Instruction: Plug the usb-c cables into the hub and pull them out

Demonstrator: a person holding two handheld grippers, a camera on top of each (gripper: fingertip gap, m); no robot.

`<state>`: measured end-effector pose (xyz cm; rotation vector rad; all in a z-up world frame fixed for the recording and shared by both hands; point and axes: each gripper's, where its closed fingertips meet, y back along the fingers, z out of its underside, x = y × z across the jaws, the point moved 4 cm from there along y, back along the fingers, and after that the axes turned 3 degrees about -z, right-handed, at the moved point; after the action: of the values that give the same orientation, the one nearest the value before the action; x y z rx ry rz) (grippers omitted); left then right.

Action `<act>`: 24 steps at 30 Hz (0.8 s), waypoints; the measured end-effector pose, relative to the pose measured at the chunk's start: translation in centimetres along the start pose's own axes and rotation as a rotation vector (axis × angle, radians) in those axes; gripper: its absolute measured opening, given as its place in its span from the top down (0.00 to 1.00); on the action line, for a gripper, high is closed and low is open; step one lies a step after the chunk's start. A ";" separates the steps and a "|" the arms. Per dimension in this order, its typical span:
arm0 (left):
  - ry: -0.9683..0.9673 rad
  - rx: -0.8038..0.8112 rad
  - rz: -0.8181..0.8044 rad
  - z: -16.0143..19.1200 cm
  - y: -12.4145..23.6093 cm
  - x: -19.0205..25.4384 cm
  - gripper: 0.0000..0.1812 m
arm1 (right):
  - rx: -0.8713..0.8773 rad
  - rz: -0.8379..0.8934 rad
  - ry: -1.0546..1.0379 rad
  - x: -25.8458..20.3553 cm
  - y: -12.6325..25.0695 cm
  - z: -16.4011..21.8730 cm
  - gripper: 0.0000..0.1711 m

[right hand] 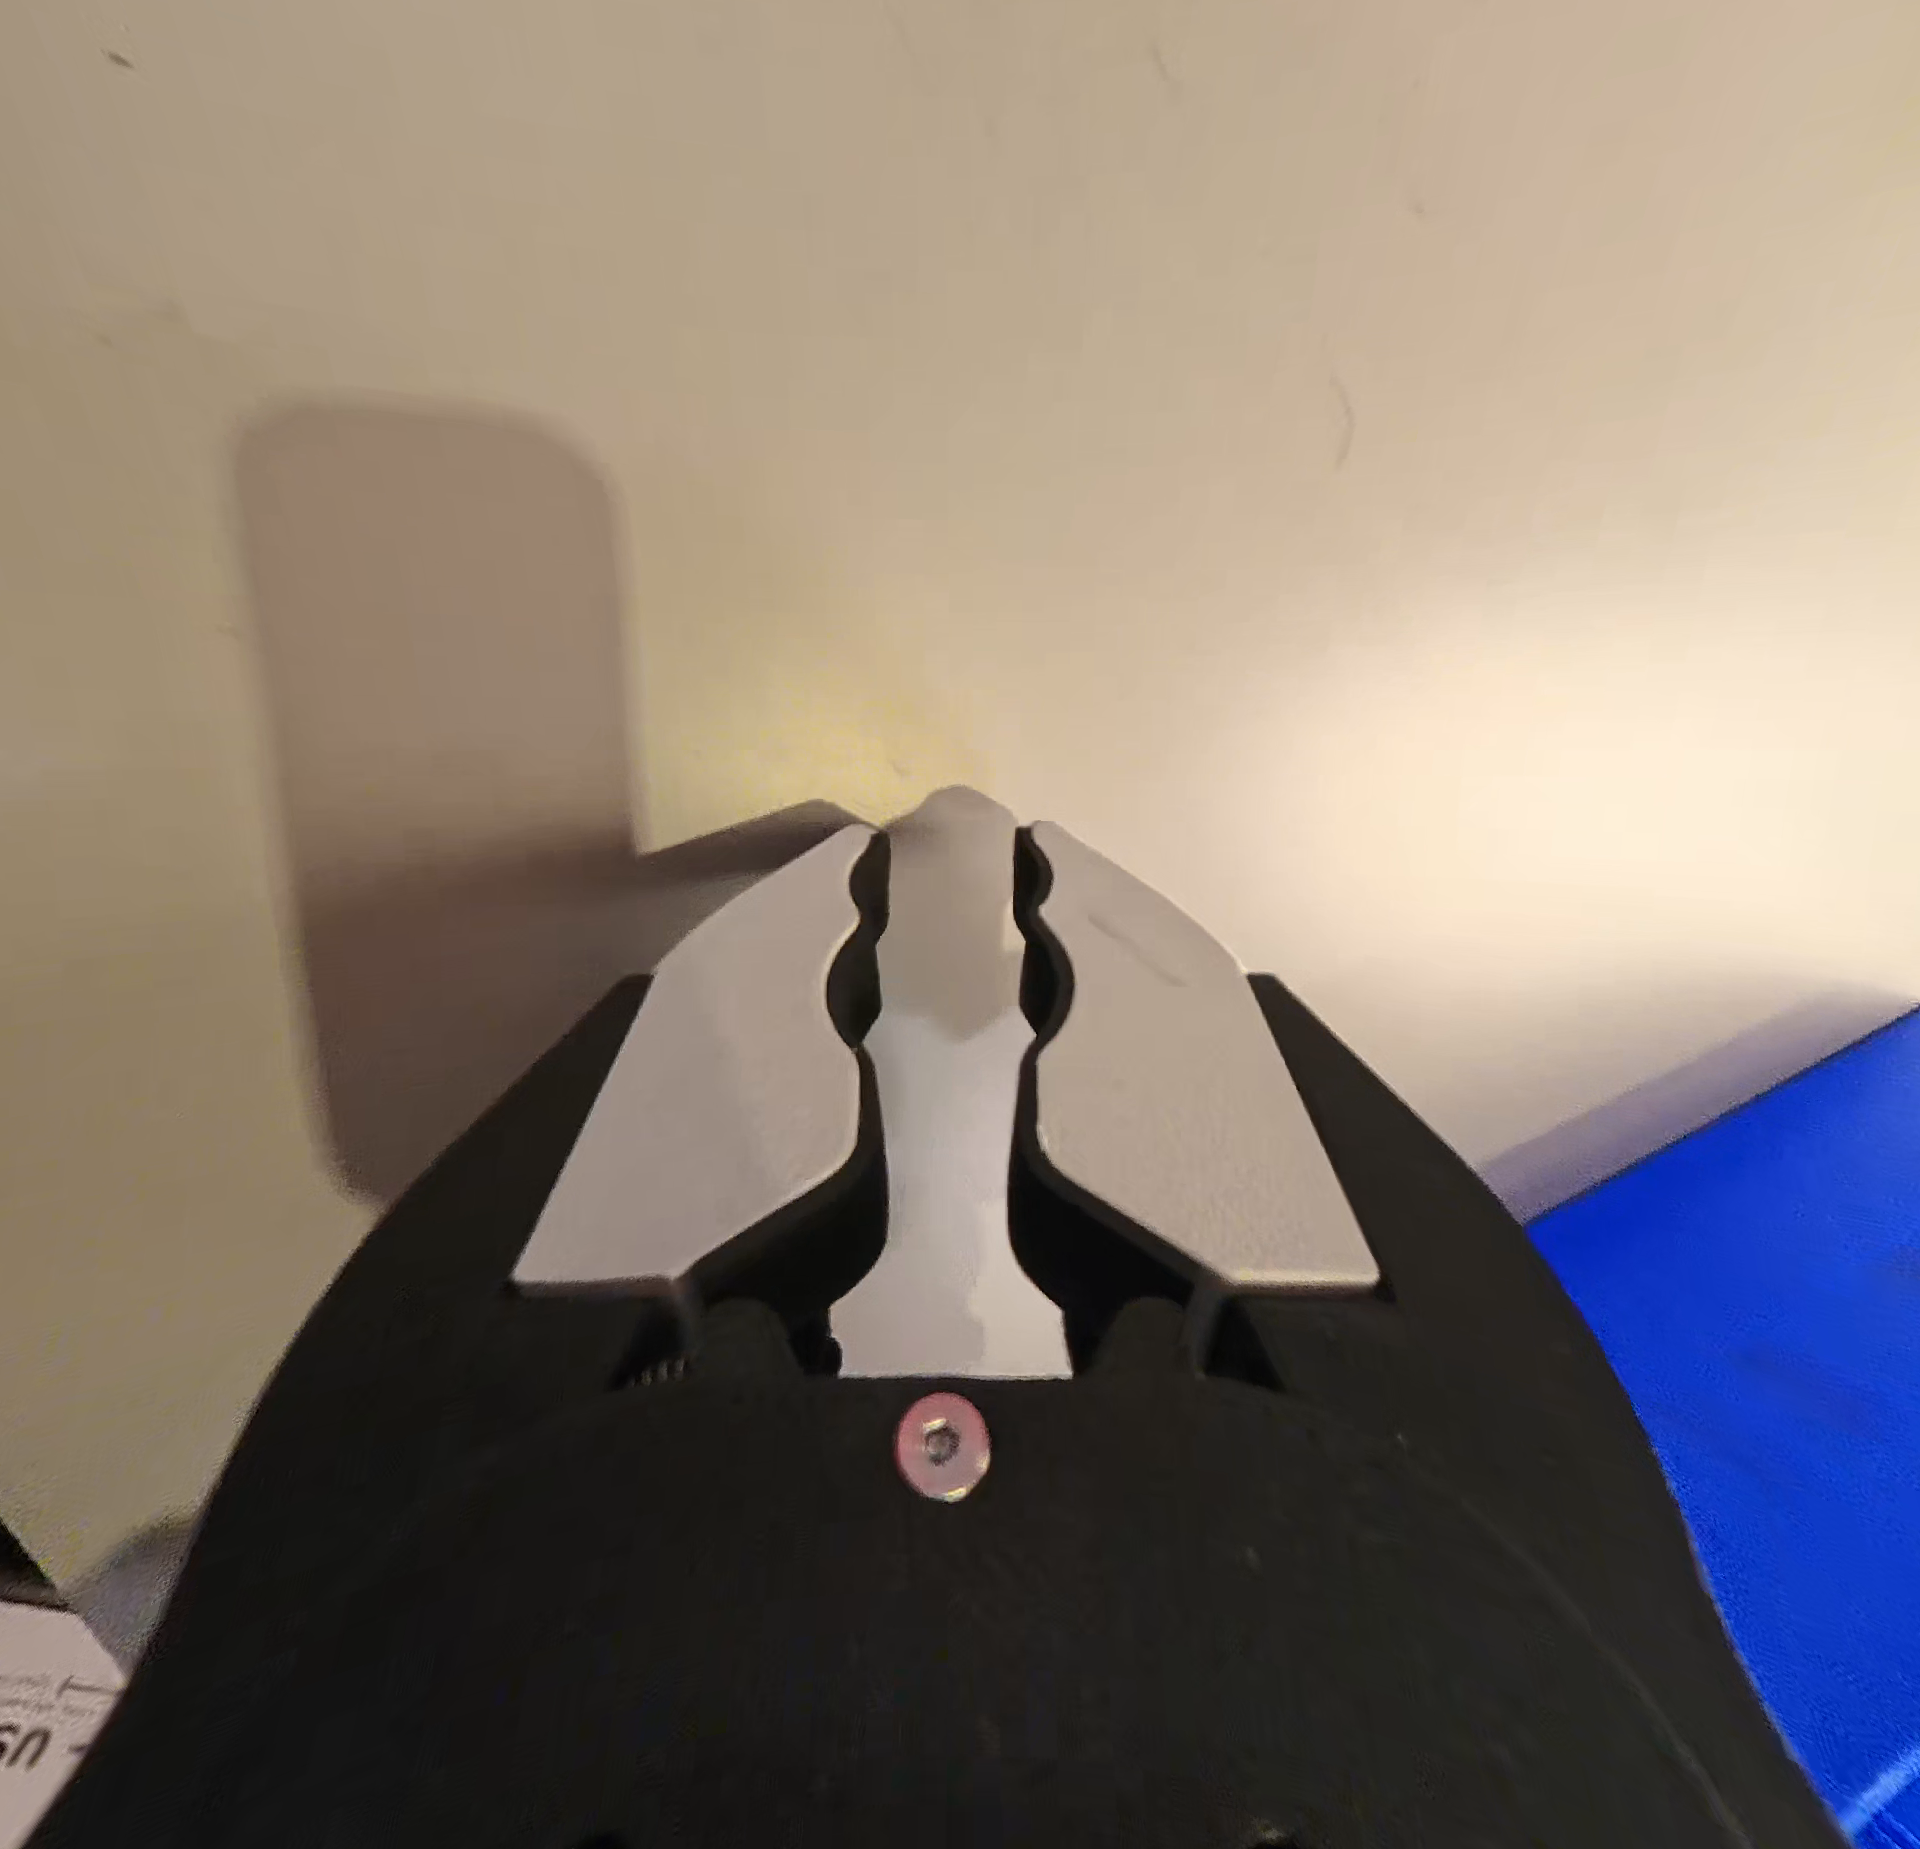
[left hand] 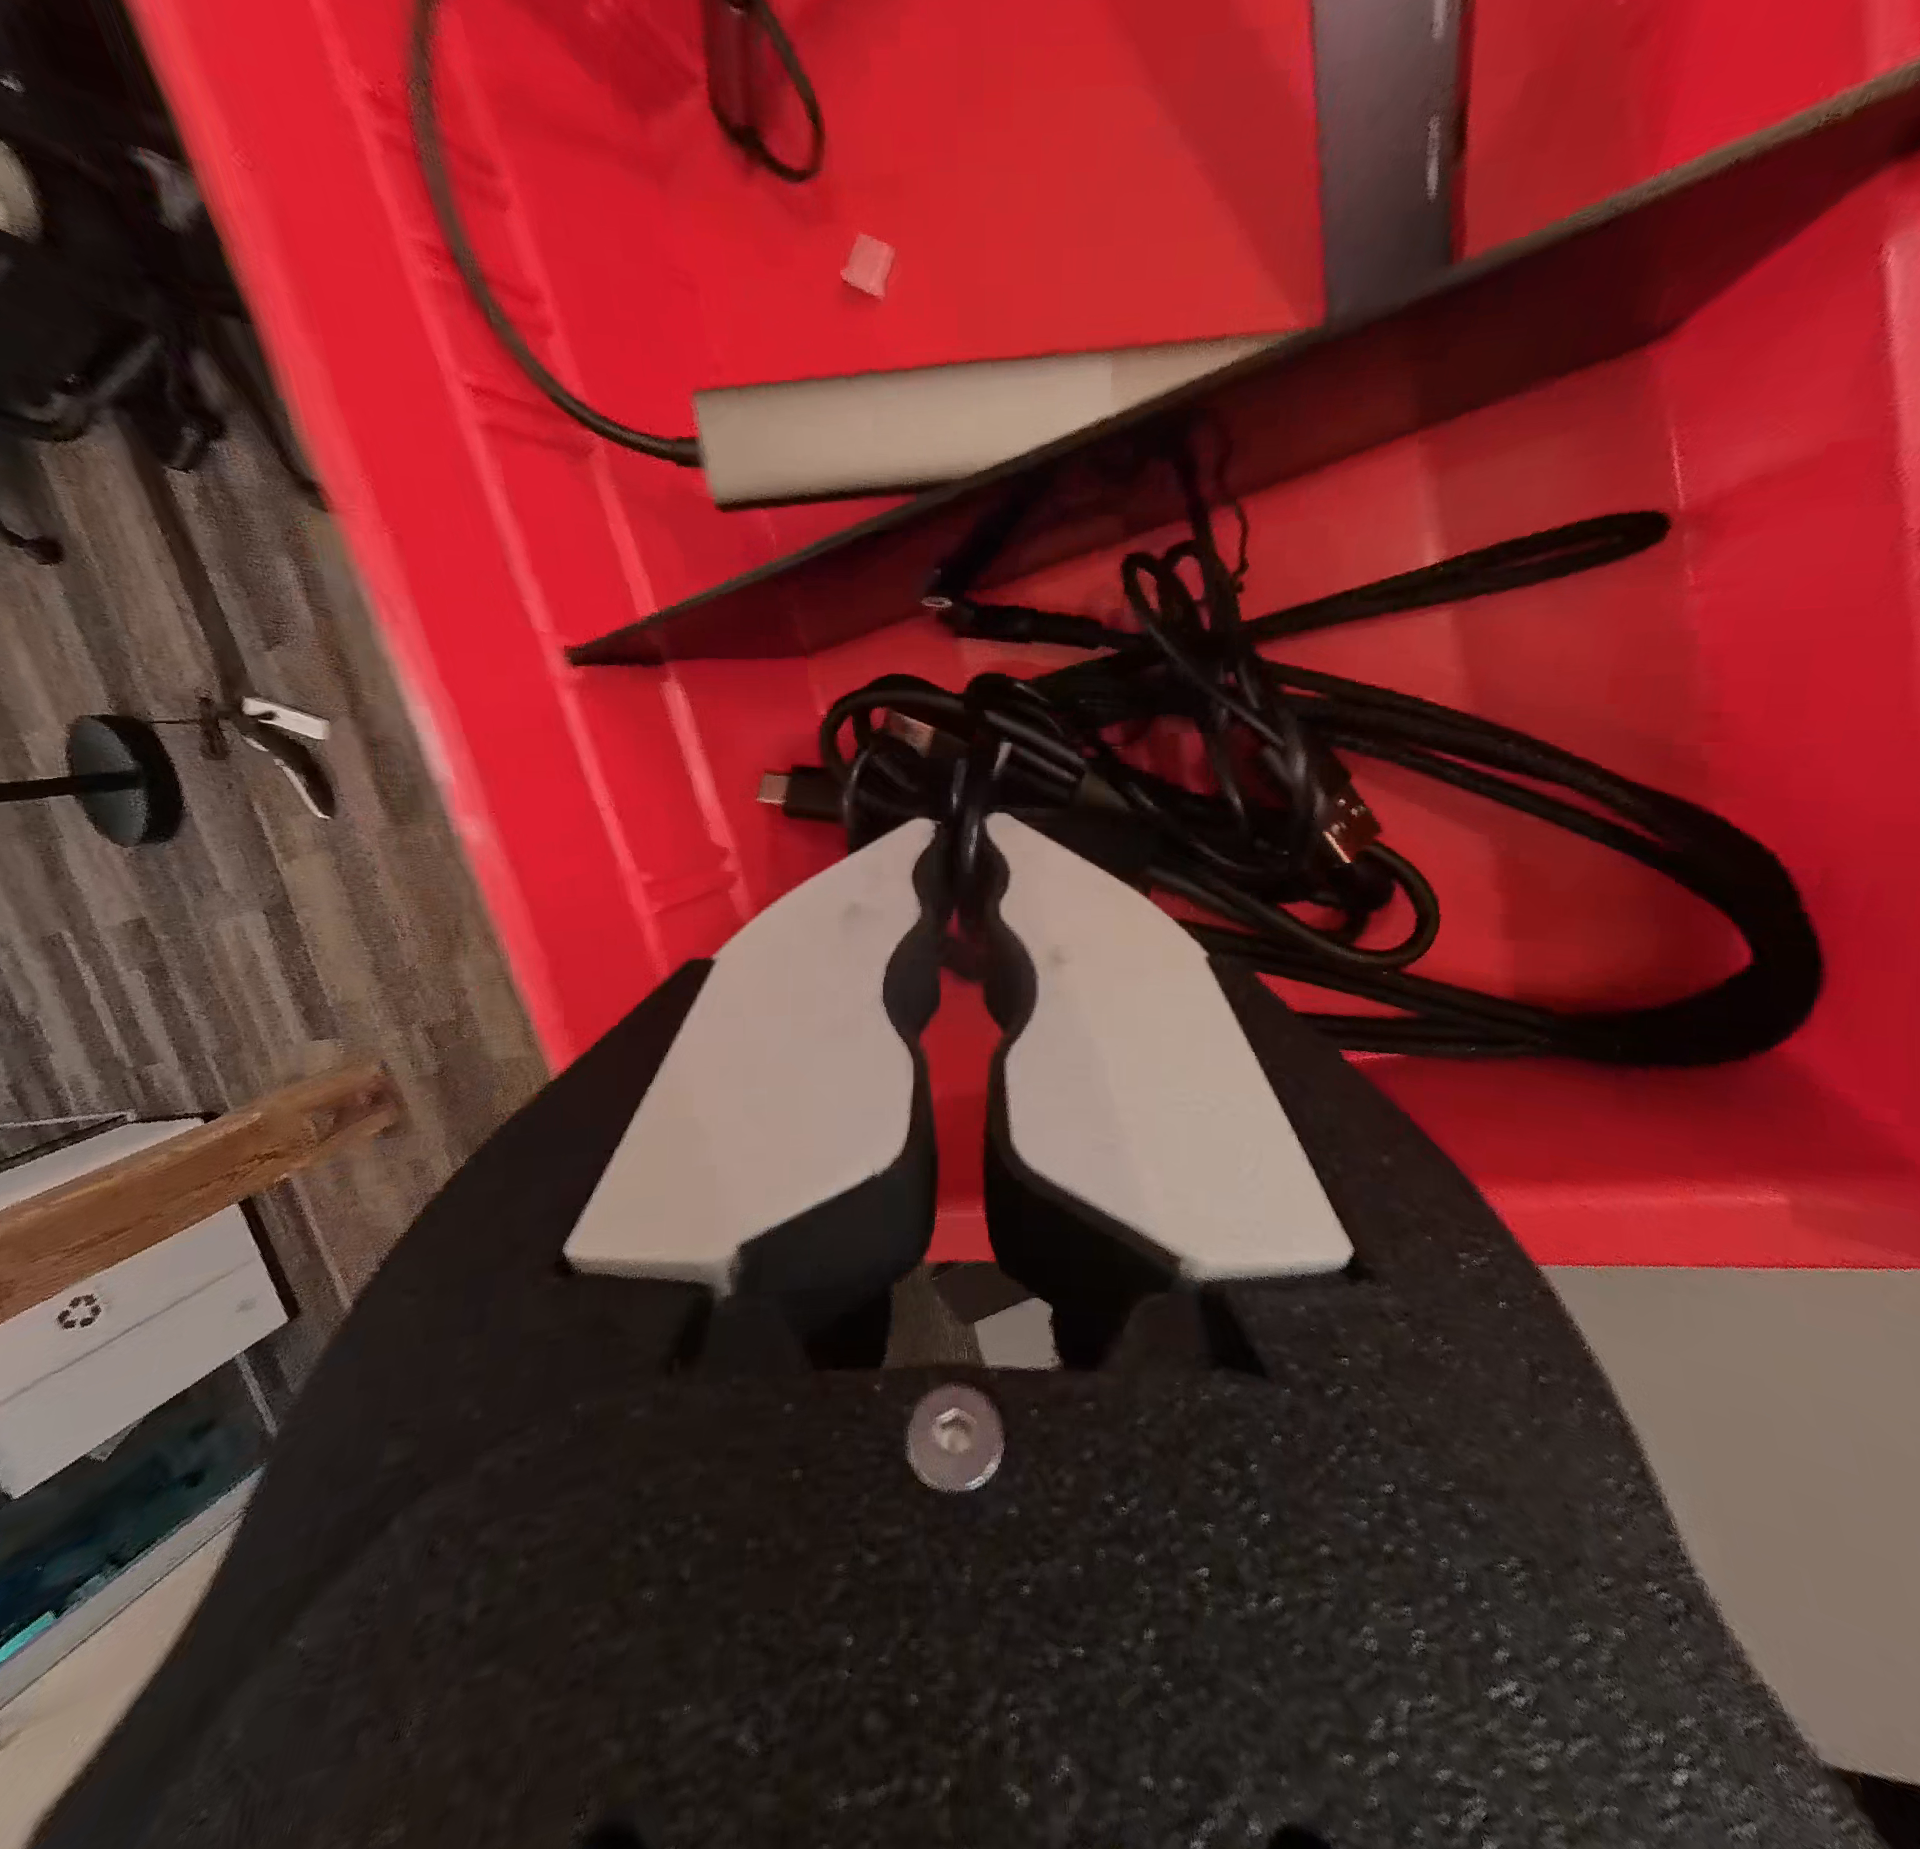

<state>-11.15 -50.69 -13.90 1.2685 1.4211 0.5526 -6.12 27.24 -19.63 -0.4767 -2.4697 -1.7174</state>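
Left wrist view shows the left claw (left hand: 961, 843) clenched on a thin black cable (left hand: 971, 791) drawn from a tangled cable bundle (left hand: 1299, 843) lying in a red bin (left hand: 582, 656). A usb-c plug (left hand: 781, 789) pokes out of the bundle toward the bin's left wall, and the grey hub (left hand: 914, 443) lies further in, behind a dark divider (left hand: 1247, 469) that partly covers it. The grip appears to sit mid-cable rather than on a plug, so lifting could drag the whole knot along or snag it under the divider. Right wrist view shows the right claw (right hand: 951, 833) nearly closed with nothing visibly between its fingers, over a bare beige surface (right hand: 1039, 345) beside a blue object (right hand: 1714, 1332); no cable or hub appears there.
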 end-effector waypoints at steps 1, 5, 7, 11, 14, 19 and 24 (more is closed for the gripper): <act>0.011 0.027 -0.033 -0.2 0.8 -0.5 0.99 | 0.012 -0.002 -0.011 0.0 0.0 0.0 0.87; 0.026 0.189 -0.153 -2.4 6.1 -2.4 0.99 | 0.063 -0.013 -0.067 0.2 -0.2 0.2 0.90; 0.029 0.298 -0.176 -4.2 9.5 -2.5 0.99 | 0.083 -0.012 -0.088 0.4 -0.3 0.1 0.90; 0.001 0.527 -0.167 -8.2 16.5 -0.5 0.98 | 0.110 -0.005 -0.117 0.8 -0.6 -0.2 0.88; -0.060 0.666 -0.102 -10.8 20.6 3.1 0.99 | 0.138 0.006 -0.148 1.0 -0.7 -0.5 0.87; -0.181 0.781 0.127 -13.8 22.7 11.7 0.99 | 0.214 0.026 -0.224 1.1 -1.2 -0.9 0.86; -0.329 0.827 0.487 -15.4 21.7 23.1 0.99 | 0.320 0.016 -0.300 0.9 -1.6 -1.3 0.86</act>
<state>-12.77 -18.37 -0.04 2.2779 1.0726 0.0253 -7.63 25.69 -20.37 -0.7605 -2.8641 -1.2859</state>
